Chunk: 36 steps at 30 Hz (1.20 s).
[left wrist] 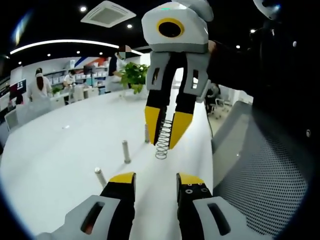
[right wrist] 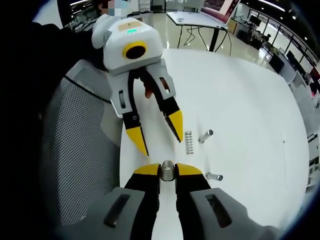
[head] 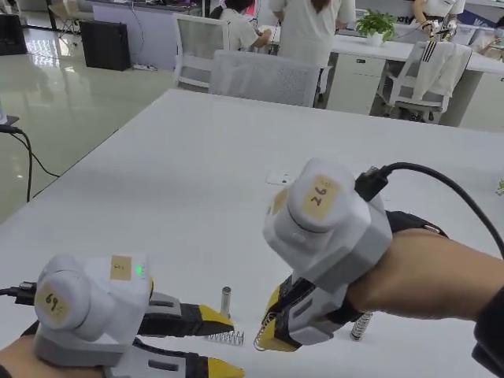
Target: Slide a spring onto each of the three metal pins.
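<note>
Head view, left gripper: low at the near edge of the desk. Its yellow jaws are spread with nothing between them, and the frame cuts off the lower jaw.
Head view, right gripper: its tips are pressed onto the held spring. The gripper's own body hides most of the coil, so I cannot read its axis here.
Head view, loose spring: flat on the desk between my two grippers, with its long axis along the near edge.
Head view, second loose spring: by my right wrist and partly covered by it.
Head view, pin: upright, just behind the loose spring.
Left gripper view, left gripper: jaws apart and empty.
Left gripper view, held spring: pinched in the right gripper's tips. Its long axis is upright and its lower end hangs below them.
Left gripper view, near pin and middle pin: upright and bare.
Left gripper view, far pin: half hidden behind the right gripper's jaw.
Right gripper view, right gripper: clamped on the held spring, which I see end-on as a ring, its axis along my jaws.
Right gripper view, loose spring: flat, just beside the left gripper's spread tip.
Right gripper view, upper pin and lower pin: small and bare.
</note>
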Motion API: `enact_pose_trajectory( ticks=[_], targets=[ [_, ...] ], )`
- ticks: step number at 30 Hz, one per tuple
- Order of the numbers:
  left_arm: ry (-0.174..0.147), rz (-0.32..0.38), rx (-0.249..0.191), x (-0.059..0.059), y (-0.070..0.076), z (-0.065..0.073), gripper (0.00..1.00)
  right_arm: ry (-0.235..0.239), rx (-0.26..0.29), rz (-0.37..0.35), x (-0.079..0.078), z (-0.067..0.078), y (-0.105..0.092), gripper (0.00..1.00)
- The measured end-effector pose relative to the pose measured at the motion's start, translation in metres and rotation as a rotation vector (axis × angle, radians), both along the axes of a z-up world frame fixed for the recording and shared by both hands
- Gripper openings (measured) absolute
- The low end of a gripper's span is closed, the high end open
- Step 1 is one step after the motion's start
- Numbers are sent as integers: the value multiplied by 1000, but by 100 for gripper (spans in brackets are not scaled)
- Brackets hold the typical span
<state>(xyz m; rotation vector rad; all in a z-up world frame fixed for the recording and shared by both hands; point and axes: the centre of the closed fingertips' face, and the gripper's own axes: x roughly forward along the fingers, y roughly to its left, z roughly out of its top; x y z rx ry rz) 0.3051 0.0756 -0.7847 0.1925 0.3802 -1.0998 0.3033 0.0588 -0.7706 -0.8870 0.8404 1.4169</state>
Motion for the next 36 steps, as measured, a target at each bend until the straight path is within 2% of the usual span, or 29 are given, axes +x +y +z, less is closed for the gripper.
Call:
enact_pose_trajectory(
  ticks=[13, 26, 36],
  targets=[
    [38, 90, -26, 0, 18, -7, 36, -1, -14, -27, 7, -1, -14, 8],
    [36, 158, -54, 5, 27, -5, 44, -12, -35, -68, 23, 0, -31, 8],
    [40, 161, -48, 4, 27, -7, 47, -27, -42, -95, 40, 1, -38, 8]
  ],
)
